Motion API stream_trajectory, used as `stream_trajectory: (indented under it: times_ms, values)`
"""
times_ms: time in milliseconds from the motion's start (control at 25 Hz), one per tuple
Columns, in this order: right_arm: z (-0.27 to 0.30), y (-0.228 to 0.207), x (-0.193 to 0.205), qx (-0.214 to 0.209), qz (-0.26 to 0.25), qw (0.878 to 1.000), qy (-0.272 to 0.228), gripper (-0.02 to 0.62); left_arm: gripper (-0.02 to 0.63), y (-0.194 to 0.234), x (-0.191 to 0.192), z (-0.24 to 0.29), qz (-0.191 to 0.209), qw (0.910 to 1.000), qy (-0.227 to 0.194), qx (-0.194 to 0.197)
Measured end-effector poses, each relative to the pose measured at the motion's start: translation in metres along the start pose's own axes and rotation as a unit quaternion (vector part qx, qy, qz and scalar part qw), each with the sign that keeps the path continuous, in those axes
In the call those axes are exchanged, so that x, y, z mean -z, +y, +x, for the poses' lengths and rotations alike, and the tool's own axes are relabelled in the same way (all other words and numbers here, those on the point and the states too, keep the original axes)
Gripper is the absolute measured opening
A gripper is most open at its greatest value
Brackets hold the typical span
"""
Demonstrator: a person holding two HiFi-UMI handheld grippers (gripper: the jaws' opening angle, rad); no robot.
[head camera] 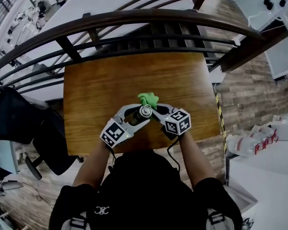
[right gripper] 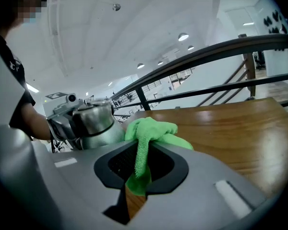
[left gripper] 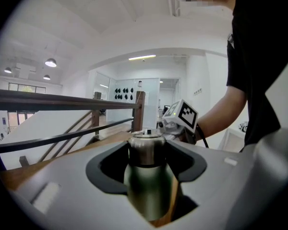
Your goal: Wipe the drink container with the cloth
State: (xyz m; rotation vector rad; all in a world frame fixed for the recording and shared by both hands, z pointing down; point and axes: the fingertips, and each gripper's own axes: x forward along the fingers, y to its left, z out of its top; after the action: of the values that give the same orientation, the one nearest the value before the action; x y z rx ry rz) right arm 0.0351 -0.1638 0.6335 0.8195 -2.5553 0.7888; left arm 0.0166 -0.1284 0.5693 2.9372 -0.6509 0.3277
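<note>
Left gripper view: left gripper clamped round steel bottle. Right gripper pinches green cloth, bunched against the bottle's shoulder. Wiping probably just under way; extent unclear.

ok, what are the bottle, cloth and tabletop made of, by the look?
bottle: likely stainless steel, satin finish; soft grey sheen.
cloth: probably microfibre; fuzzy green nap, limp folds.
tabletop: wood or wood veneer, semi-gloss; grain lines, glare patches.
</note>
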Motion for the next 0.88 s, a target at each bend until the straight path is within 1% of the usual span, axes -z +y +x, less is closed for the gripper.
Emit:
stream_trajectory:
  times_ms: [320, 440, 640, 720, 880]
  values:
    - [-0.002, 0.009, 0.033, 0.002, -0.002, 0.999, 0.046, 0.044, 0.290, 0.017, -0.007, 0.000, -0.002, 0.9996, -0.008, -0.028]
    - [-0.005, 0.016, 0.040, 0.003, -0.001, 0.999, 0.050, 0.044, 0.290, 0.024, -0.006, 0.001, -0.007, 0.9990, -0.007, -0.043]
    - [-0.012, 0.031, 0.046, -0.003, -0.001, 0.999, 0.051, 0.044, 0.290, 0.032, 0.004, 0.008, -0.013, 0.9976, 0.006, -0.067]
    - [-0.013, 0.037, 0.043, 0.000, -0.010, 0.999, 0.046, 0.044, 0.290, 0.037, 0.007, 0.008, -0.023, 0.9968, 0.007, -0.076]
    - [-0.016, 0.052, 0.030, 0.012, -0.050, 0.998, 0.038, 0.044, 0.290, 0.046, 0.013, 0.010, -0.032, 0.9953, 0.010, -0.091]
